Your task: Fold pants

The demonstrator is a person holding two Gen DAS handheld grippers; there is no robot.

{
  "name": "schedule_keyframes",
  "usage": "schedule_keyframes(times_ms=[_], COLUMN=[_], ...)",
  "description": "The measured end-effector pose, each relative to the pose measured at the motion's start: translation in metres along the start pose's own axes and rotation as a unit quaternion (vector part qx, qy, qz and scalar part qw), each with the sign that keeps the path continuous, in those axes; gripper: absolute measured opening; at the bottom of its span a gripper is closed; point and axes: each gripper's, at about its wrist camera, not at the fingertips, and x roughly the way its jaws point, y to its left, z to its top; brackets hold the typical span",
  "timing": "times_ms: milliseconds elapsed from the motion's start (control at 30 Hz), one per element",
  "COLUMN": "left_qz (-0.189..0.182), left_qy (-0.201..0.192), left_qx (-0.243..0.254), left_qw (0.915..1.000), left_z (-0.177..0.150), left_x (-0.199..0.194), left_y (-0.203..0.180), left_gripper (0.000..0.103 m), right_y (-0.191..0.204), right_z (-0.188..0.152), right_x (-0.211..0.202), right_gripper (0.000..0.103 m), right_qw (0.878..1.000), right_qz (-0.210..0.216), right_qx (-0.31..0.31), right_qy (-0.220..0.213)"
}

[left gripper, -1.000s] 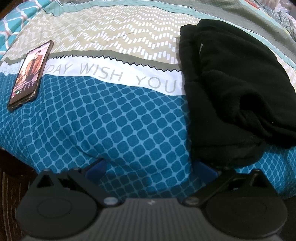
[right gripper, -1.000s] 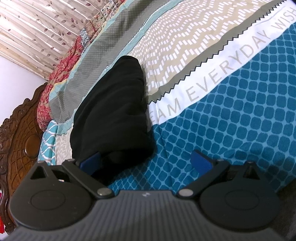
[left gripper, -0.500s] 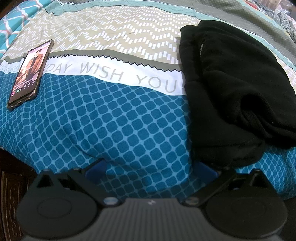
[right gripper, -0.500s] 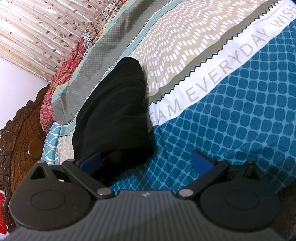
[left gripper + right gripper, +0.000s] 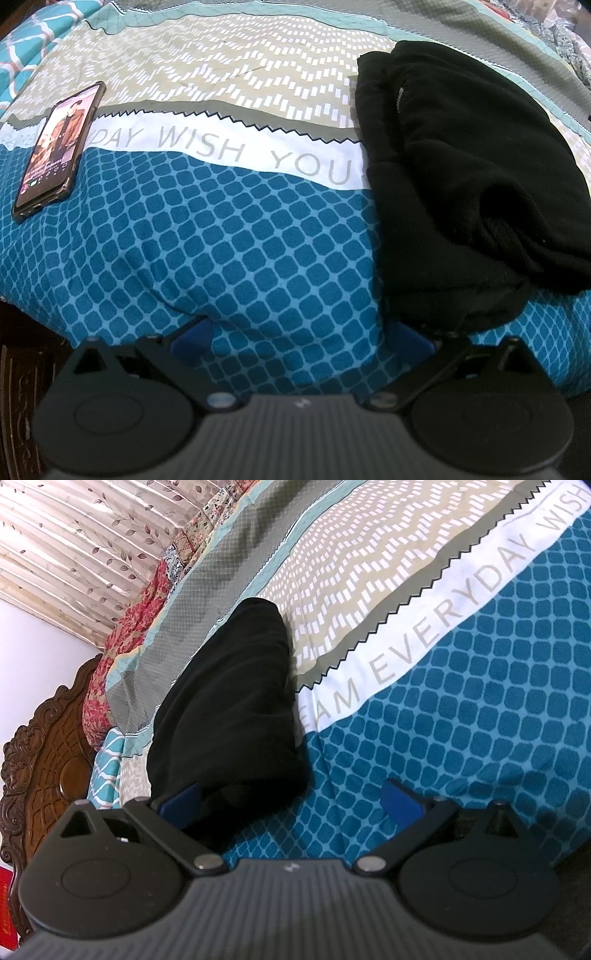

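At the far left of the left wrist view a dark-cased smartphone with its screen lit (image 5: 55,151) lies flat across the white lettered band of the bedspread, well apart from the work — put aside, by the look of it, so it stays clear of the cloth. The patterned bedspread in blue lattice, white and beige zigzag (image 5: 236,243) serves as the folding surface. The left gripper (image 5: 301,338) is held low at the near edge of the bed with its blue fingers spread wide and nothing between them; its right-hand finger sits just beside the near end of the garment.

The black, thick fleece-like pants (image 5: 461,177) lie to the right as a compact bundle, one layer lapped over another, running from the blue lattice up past the lettered band. That stacked shape suggests the folding is largely done.

In the right wrist view the same pants (image 5: 229,709) stretch away toward the carved dark wooden headboard (image 5: 40,760). The right gripper (image 5: 291,801) is likewise parted and empty — its left-hand finger overlaps the near end of the bundle, though actual contact cannot be made out.
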Motion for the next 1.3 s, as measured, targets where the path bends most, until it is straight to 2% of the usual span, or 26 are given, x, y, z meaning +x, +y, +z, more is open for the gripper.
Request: schedule_keyframes(times_ms=[167, 267, 333, 400, 500, 600, 667, 733, 833, 933, 1000, 1033, 1067, 1100, 1133, 1167, 1233, 1300], left_qz=[-0.012, -0.053, -0.076, -0.099, -0.144, -0.183, -0.204, -0.201, -0.219, -0.243, -0.247, -0.246, -0.241, -0.229, -0.22, -0.218, -0.23, -0.242], left_qy=[0.006, 0.002, -0.023, -0.044, -0.059, -0.05, -0.037, -0.015, 0.013, 0.006, -0.003, -0.009, -0.014, -0.022, -0.028, -0.031, -0.036, -0.058], left_qx=[-0.004, -0.029, -0.059, -0.085, -0.105, -0.105, -0.087, -0.077, -0.08, -0.066, -0.033, -0.014, -0.006, 0.0, 0.005, 0.002, -0.012, -0.009], left_qw=[0.9999, 0.9982, 0.9951, 0.9905, 0.9823, 0.9763, 0.9744, 0.9765, 0.9724, 0.9677, 0.9685, 0.969, 0.9705, 0.9732, 0.975, 0.9754, 0.9726, 0.9686], left_z=[0.001, 0.004, 0.006, 0.013, 0.029, 0.048, 0.061, 0.071, 0.075, 0.073, 0.067, 0.064, 0.062, 0.062, 0.063, 0.068, 0.079, 0.098], left_x=[-0.002, -0.015, -0.03, -0.044, -0.052, -0.043, -0.028, -0.005, 0.025, 0.032, 0.029, 0.025, 0.02, 0.015, 0.01, 0.005, -0.005, -0.017], left_y=[0.002, 0.019, 0.036, 0.05, 0.058, 0.048, 0.034, 0.02, 0.004, -0.012, -0.031, -0.039, -0.044, -0.048, -0.051, -0.051, -0.051, -0.06], left_gripper=[0.103, 0.103, 0.103, 0.103, 0.103, 0.103, 0.103, 0.103, 0.103, 0.102, 0.093, 0.073, 0.064, 0.056, 0.046, 0.04, 0.036, 0.036], right_y=[-0.001, -0.002, -0.005, -0.006, 0.0, 0.009, 0.017, 0.021, 0.021, 0.015, 0.01, 0.011, 0.016, 0.024, 0.03, 0.041, 0.066, 0.092], right_z=[0.001, 0.006, 0.011, 0.015, 0.022, 0.031, 0.037, 0.044, 0.054, 0.06, 0.059, 0.057, 0.054, 0.053, 0.052, 0.05, 0.049, 0.055], right_x=[-0.001, -0.002, -0.006, -0.014, -0.023, -0.021, -0.017, -0.009, 0.007, 0.031, 0.058, 0.063, 0.067, 0.072, 0.075, 0.075, 0.066, 0.053], right_gripper=[0.103, 0.103, 0.103, 0.102, 0.092, 0.088, 0.088, 0.088, 0.088, 0.088, 0.089, 0.089, 0.076, 0.057, 0.045, 0.043, 0.04, 0.037], right_qw=[1.0, 1.0, 0.999, 1.0, 1.0, 0.998, 0.997, 0.994, 0.992, 0.991, 0.991, 0.991, 0.991, 0.989, 0.988, 0.987, 0.979, 0.968], right_qz=[0.004, 0.011, 0.015, 0.012, 0.008, 0.023, 0.028, 0.028, 0.034, 0.04, 0.035, 0.038, 0.047, 0.075, 0.094, 0.093, 0.087, 0.092], right_qx=[-0.002, 0.001, 0.014, 0.013, -0.026, -0.051, -0.075, -0.099, -0.118, -0.125, -0.119, -0.117, -0.118, -0.117, -0.107, -0.118, -0.18, -0.233], right_qy=[0.006, 0.02, 0.028, 0.017, -0.006, -0.014, -0.021, -0.022, -0.009, 0.014, 0.051, 0.047, 0.036, 0.054, 0.063, 0.055, 0.033, 0.004])
